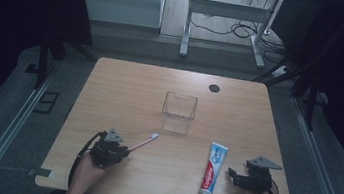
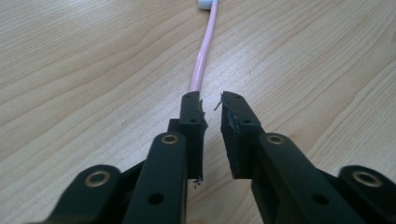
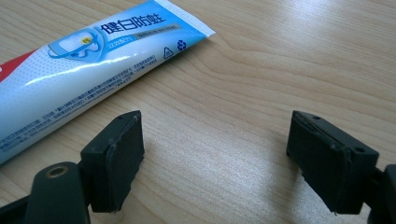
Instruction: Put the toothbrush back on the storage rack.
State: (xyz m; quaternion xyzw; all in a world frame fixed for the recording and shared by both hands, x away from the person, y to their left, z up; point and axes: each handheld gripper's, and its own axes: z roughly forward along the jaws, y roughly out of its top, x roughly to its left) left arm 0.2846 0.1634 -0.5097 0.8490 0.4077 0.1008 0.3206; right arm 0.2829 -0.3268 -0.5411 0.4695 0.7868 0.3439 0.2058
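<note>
A pink toothbrush [image 1: 144,142] with a white head lies on the wooden table [image 1: 126,86], left of centre. In the left gripper view its handle [image 2: 203,60] runs away from the tip of one jaw, and its near end is hidden behind that jaw. My left gripper [image 1: 126,149] [image 2: 211,105] stands at that end with a narrow gap between the pads, and bare wood shows in the gap. A blue, white and red toothpaste tube [image 1: 212,170] [image 3: 84,60] lies to the right. My right gripper [image 1: 231,176] [image 3: 215,119] rests just right of the tube, wide open with nothing between its jaws.
A clear plastic container [image 1: 178,112] stands upright at the table's middle, beyond both grippers. A black round cap [image 1: 214,88] is set into the tabletop near the far edge. A metal frame with cables stands on the floor beyond the table.
</note>
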